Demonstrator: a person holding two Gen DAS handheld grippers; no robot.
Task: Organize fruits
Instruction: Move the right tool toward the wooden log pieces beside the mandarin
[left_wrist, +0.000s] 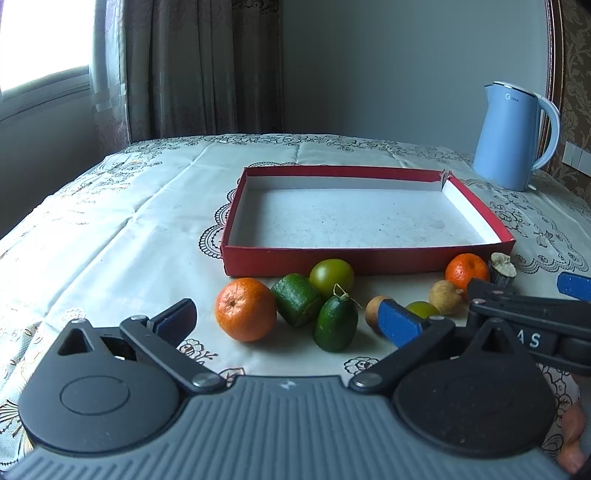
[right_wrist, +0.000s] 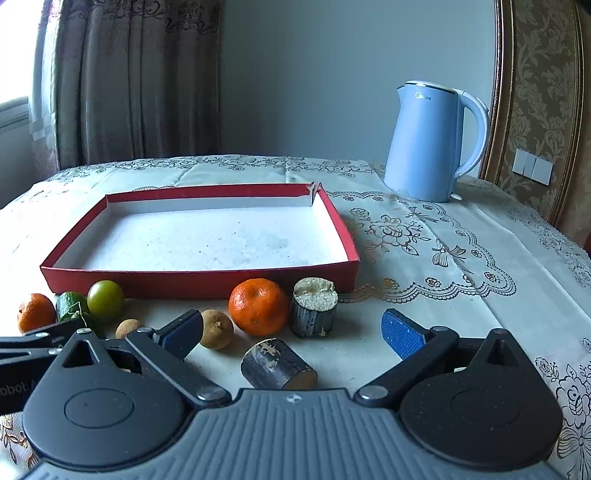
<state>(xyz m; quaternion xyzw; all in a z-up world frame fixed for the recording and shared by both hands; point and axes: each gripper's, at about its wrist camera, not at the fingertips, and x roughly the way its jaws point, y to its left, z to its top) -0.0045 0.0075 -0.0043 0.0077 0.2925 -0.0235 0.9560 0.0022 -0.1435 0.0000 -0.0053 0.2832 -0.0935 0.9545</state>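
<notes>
Both hand-held grippers are hovering low over the near edge of the table (left_wrist: 110, 229), each with its jaws spread apart and gripping nothing: the left hand-held gripper (left_wrist: 288, 317) is facing a tangerine (left_wrist: 245, 309) and two dark green fruits (left_wrist: 297, 300), while the right hand-held gripper (right_wrist: 291, 332) is facing a second tangerine (right_wrist: 258, 306), a brown longan (right_wrist: 217, 328) and two sugarcane pieces (right_wrist: 314, 312). All the fruits are lying on the tablecloth just near of the red tray (left_wrist: 369, 262), which is sitting empty. A blue kettle (right_wrist: 428, 144) is standing far right.

Fruits (left_wrist: 295, 302) before red tray (left_wrist: 369, 260), beyond open left hand-held gripper (left_wrist: 288, 321).
</notes>
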